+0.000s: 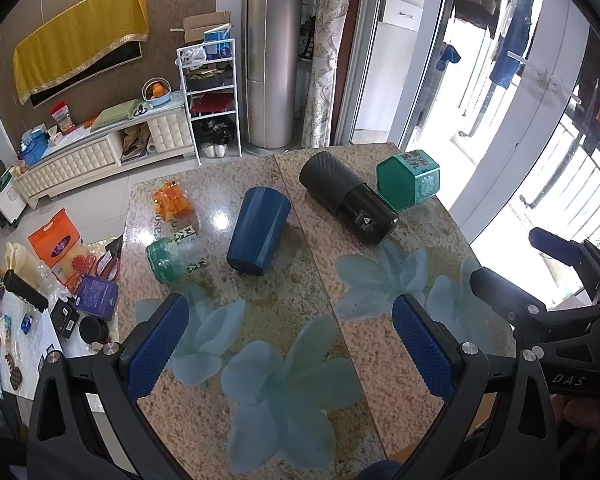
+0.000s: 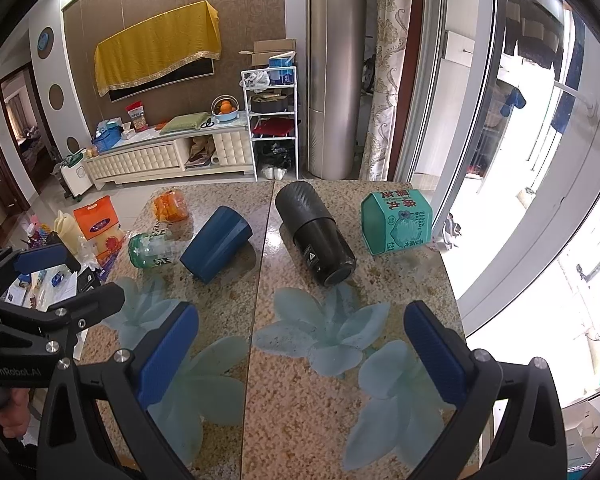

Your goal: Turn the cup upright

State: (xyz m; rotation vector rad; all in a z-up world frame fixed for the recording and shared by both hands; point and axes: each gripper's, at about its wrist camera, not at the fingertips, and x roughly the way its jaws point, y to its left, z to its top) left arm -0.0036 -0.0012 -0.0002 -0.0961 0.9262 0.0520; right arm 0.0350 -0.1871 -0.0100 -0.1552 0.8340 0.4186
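A dark blue faceted cup (image 1: pixel 258 232) lies on its side on the speckled stone table (image 1: pixel 300 304), its closed base toward me and its mouth pointing away. It also shows in the right wrist view (image 2: pixel 216 244). My left gripper (image 1: pixel 290 344) is open and empty, hovering over the table's near part, short of the cup. My right gripper (image 2: pixel 300 354) is open and empty, to the right of the left one; it shows in the left wrist view (image 1: pixel 516 264). The left gripper also shows at the left edge of the right wrist view (image 2: pixel 68 280).
A black cylinder (image 1: pixel 348 198) lies on its side right of the cup. A green hexagonal tin (image 1: pixel 408 178) lies at the far right. A clear green jar (image 1: pixel 172 258) and an orange packet (image 1: pixel 172 200) lie left of the cup. A cluttered low table (image 1: pixel 40 320) stands at the left.
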